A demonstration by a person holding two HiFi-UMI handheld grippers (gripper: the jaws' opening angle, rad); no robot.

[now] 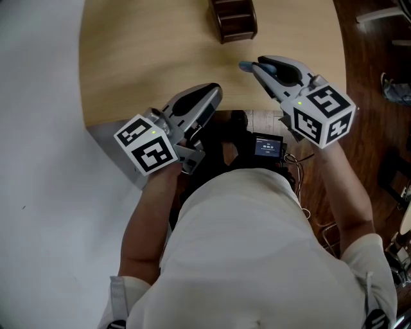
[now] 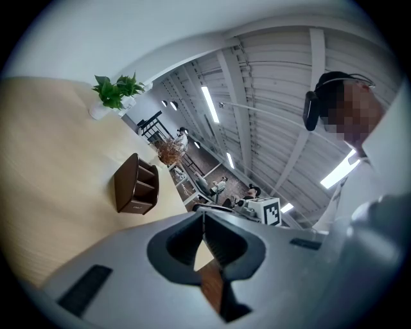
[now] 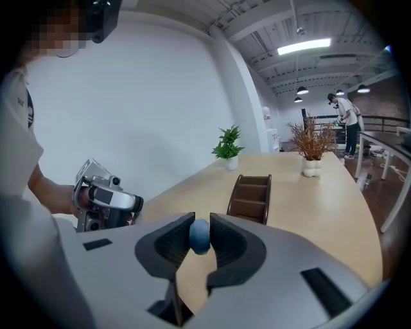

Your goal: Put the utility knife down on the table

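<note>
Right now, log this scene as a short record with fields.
right hand-held gripper: shut on the utility knife, whose blue end shows between the jaws
left hand-held gripper: jaws together, nothing between them
knife status: not yet laid down, held over the near part of the table
also on table: brown organizer, far side
</note>
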